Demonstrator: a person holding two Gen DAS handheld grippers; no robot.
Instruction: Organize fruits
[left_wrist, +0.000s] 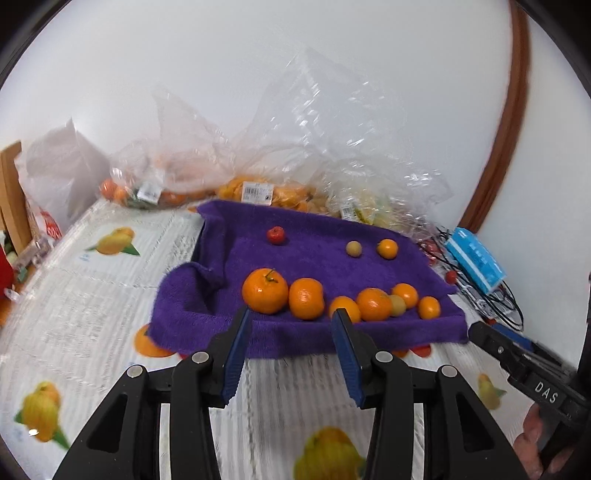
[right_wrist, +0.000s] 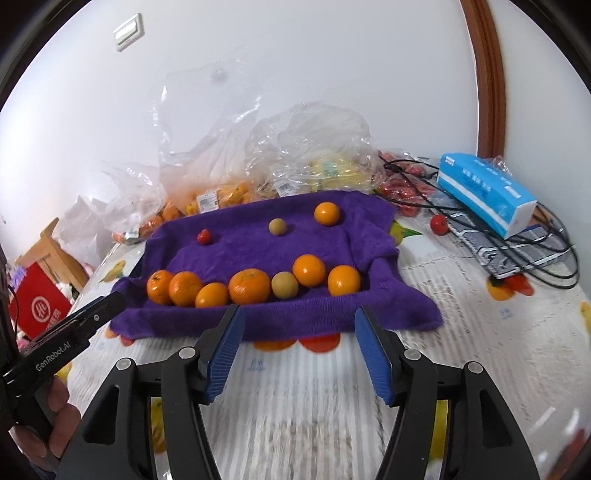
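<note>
A purple towel (left_wrist: 317, 254) (right_wrist: 258, 240) lies on the table with fruit on it. Along its near edge runs a row of several oranges, from a stemmed one (left_wrist: 265, 291) (right_wrist: 159, 286) to a small one (left_wrist: 429, 307) (right_wrist: 344, 280), with a pale yellow-green fruit (left_wrist: 397, 305) (right_wrist: 284, 284) among them. Farther back sit a small red fruit (left_wrist: 276, 235) (right_wrist: 204, 236), another pale fruit (left_wrist: 353, 248) (right_wrist: 277, 226) and an orange (left_wrist: 387, 248) (right_wrist: 327, 213). My left gripper (left_wrist: 291, 319) and right gripper (right_wrist: 299, 315) both hover open before the towel's near edge, nothing between their fingers.
Clear plastic bags of fruit (left_wrist: 258, 192) (right_wrist: 229, 195) pile up behind the towel against the wall. A blue tissue pack (left_wrist: 476, 260) (right_wrist: 487, 194), black cables (right_wrist: 517, 243) and loose red fruit (right_wrist: 439, 224) lie to the right. A fruit-printed tablecloth (left_wrist: 92, 295) covers the table.
</note>
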